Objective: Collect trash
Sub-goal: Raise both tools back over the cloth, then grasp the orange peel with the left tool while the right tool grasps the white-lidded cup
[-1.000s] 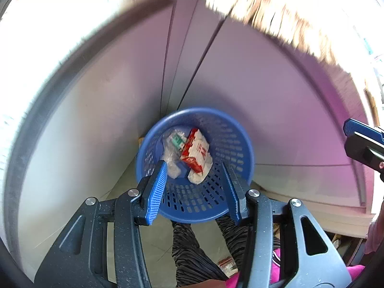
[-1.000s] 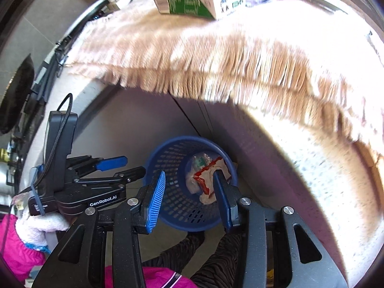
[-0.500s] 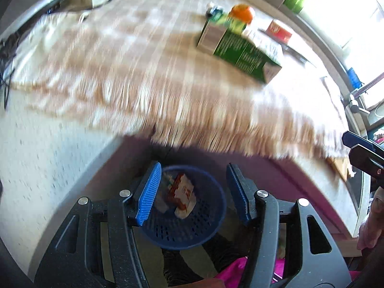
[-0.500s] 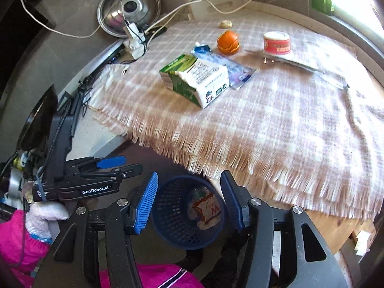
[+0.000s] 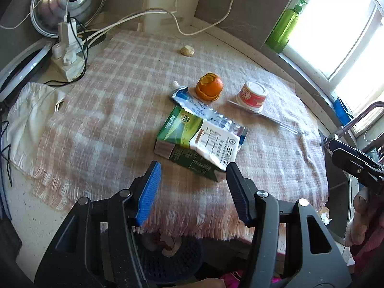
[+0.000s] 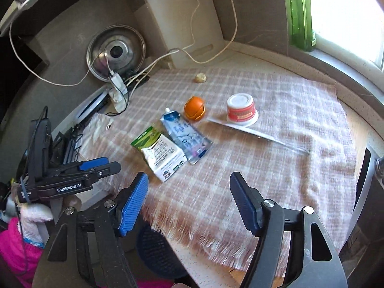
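Observation:
A green and white carton point(image 5: 199, 144) point(image 6: 162, 154) lies on the checked cloth point(image 5: 108, 110) point(image 6: 276, 163). Beside it are a flattened blue and white pouch point(image 5: 206, 110) point(image 6: 186, 135), an orange peel point(image 5: 209, 87) point(image 6: 195, 108), an upturned red and white cup point(image 5: 252, 96) point(image 6: 242, 110) and a small beige lump point(image 5: 187, 51) point(image 6: 200, 77). The blue trash basket point(image 5: 168, 259) point(image 6: 156, 252) stands below the counter edge with wrappers inside. My left gripper point(image 5: 192, 192) is open and empty above the near cloth edge, just short of the carton. My right gripper point(image 6: 189, 204) is open and empty.
A power strip with white cables point(image 5: 68, 55) point(image 6: 117, 88) and a steel pot lid point(image 5: 69, 2) point(image 6: 116, 51) sit at the back left. A green bottle point(image 5: 284, 27) point(image 6: 301, 21) stands by the window. A clear strip point(image 5: 276, 120) point(image 6: 259, 134) lies near the cup. A white cloth point(image 5: 31, 110) lies left.
Both grippers rose from over the basket to above the counter. The view swung from the basket up to the cloth and its trash. Both jaws stay open and empty.

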Motion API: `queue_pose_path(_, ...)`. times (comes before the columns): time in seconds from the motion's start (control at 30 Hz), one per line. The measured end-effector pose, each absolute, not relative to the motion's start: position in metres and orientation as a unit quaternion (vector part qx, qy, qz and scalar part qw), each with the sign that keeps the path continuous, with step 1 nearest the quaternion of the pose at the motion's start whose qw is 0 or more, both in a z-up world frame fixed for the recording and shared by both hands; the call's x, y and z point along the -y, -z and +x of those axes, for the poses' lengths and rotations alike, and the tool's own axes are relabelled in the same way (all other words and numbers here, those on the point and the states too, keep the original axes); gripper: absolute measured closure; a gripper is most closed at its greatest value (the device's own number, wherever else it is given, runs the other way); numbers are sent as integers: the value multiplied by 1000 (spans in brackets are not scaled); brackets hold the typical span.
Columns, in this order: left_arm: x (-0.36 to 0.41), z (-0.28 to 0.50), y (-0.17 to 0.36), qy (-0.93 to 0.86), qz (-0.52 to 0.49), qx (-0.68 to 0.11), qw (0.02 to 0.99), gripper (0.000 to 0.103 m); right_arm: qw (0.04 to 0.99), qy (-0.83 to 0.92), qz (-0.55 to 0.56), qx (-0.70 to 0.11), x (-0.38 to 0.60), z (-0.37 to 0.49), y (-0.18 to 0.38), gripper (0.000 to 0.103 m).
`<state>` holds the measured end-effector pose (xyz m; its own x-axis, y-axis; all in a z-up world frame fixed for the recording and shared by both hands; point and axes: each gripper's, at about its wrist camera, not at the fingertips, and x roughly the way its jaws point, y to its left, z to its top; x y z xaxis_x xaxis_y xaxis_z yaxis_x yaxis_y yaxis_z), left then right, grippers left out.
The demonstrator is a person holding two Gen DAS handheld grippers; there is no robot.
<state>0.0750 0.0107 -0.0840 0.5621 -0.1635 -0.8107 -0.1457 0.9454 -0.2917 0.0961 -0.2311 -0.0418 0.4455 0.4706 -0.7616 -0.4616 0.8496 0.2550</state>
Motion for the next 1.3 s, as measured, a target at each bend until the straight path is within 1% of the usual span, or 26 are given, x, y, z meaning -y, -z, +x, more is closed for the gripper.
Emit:
queue_pose_path(0.27, 1, 120, 74, 14, -162, -458, 874, 45, 858, -270, -3, -437, 240, 144, 37, 31)
queue_pose_path(0.57, 11, 174, 77, 21, -152, -470, 869, 45, 852, -273, -21, -445, 237, 190, 46, 30)
queue_pose_path(0.9, 7, 219, 95, 13, -155, -492, 857, 45, 837, -277, -41, -470, 232, 239, 76, 30)
queue_pose_path(1.3, 8, 261, 121, 12, -154, -521, 839, 45, 815, -293, -65, -495, 218, 271, 108, 30)
